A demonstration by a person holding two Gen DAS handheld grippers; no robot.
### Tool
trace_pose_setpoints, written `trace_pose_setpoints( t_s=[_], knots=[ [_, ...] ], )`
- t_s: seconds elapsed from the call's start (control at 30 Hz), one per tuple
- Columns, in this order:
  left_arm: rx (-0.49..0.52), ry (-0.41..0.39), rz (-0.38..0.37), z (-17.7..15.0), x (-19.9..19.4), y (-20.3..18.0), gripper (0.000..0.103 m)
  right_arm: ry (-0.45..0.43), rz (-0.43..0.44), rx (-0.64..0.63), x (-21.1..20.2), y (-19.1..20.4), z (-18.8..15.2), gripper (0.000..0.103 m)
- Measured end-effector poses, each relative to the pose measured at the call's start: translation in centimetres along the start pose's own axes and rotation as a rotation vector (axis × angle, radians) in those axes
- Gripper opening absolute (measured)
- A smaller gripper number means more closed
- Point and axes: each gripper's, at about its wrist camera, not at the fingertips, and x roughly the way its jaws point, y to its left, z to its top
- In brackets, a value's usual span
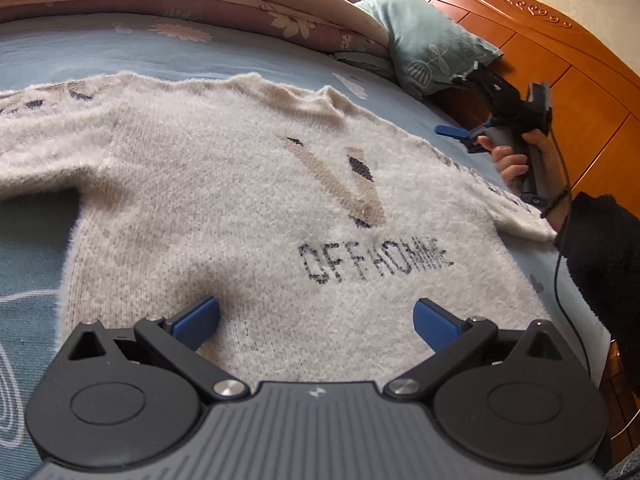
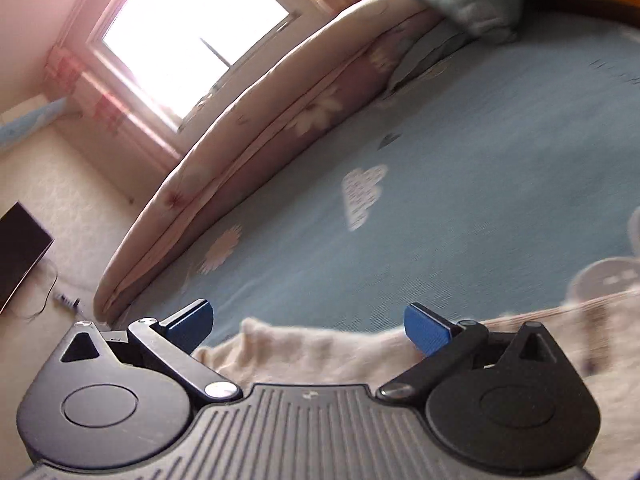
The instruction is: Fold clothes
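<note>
Left gripper point(image 1: 316, 322) nearest, fingers apart, hovering over fuzzy cream sweater point(image 1: 248, 208) spread flat, front up, on blue bed point(image 1: 168, 50). Right gripper point(image 2: 308, 326) above sweater's edge, fingers apart, gripping nothing.

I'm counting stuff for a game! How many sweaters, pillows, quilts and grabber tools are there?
Sweaters: 1, the fuzzy cream sweater
Pillows: 1, the teal pillow
Quilts: 1, the folded floral quilt
Grabber tools: 2, left gripper, right gripper
Total: 5
</note>
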Motion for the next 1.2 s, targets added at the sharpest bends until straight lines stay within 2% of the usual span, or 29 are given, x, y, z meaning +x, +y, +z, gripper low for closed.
trace_pose_setpoints(
  t_s=[0.03, 0.17, 0.23, 0.33, 0.43, 0.57, 0.63, 0.67, 0.77, 0.87, 0.97, 1.03, 1.2],
  knots=[
    [-0.005, -0.001, -0.006, 0.0, 0.0, 0.1, 0.102, 0.034, 0.017, -0.020, 1.9, 1.1, -0.4, 0.103],
    [-0.018, -0.006, -0.023, 0.0, -0.1, 0.4, 0.102, 0.105, -0.015, -0.100, 6.9, 3.5, -1.9, 0.103],
    [-0.023, -0.008, -0.032, 0.0, -0.2, 0.6, 0.102, 0.110, -0.041, -0.098, 7.5, 3.1, -2.3, 0.103],
    [-0.033, -0.011, -0.045, 0.0, -0.3, 0.9, 0.102, 0.080, -0.022, -0.041, 6.5, 1.5, -1.7, 0.103],
    [-0.036, -0.013, -0.046, 0.0, -0.3, 0.9, 0.102, 0.023, -0.109, 0.001, 4.6, 0.9, -1.0, 0.103],
    [-0.020, -0.011, -0.029, -0.1, -0.2, 0.5, 0.102, 0.063, -0.016, 0.020, 2.9, 1.8, -1.4, 0.103],
    [-0.024, -0.013, -0.034, -0.1, -0.3, 0.6, 0.102, 0.087, -0.063, -0.039, 2.7, 2.8, -2.4, 0.103],
    [-0.027, -0.014, -0.037, -0.1, -0.3, 0.7, 0.102, 0.111, -0.115, -0.049, 3.0, 2.9, -2.6, 0.103],
    [-0.055, -0.019, -0.060, 0.0, -0.5, 1.2, 0.102, 0.122, -0.231, 0.016, 3.3, 2.8, -2.7, 0.103],
    [-0.070, -0.016, -0.072, 0.0, -0.9, 1.4, 0.102, 0.131, -0.213, -0.025, 2.4, 6.6, -2.9, 0.103],
    [-0.063, 0.005, -0.042, 0.1, -1.4, 0.8, 0.102, 0.141, -0.195, -0.073, 1.4, 10.6, -3.3, 0.103],
    [-0.050, 0.011, -0.017, 0.2, -2.0, 0.5, 0.102, 0.168, -0.203, -0.187, 0.3, 14.4, -4.4, 0.103],
    [-0.040, -0.012, 0.003, 0.1, -3.6, 0.4, 0.102, 0.271, -0.252, -0.306, -3.0, 20.6, -8.8, 0.103]
  ],
)
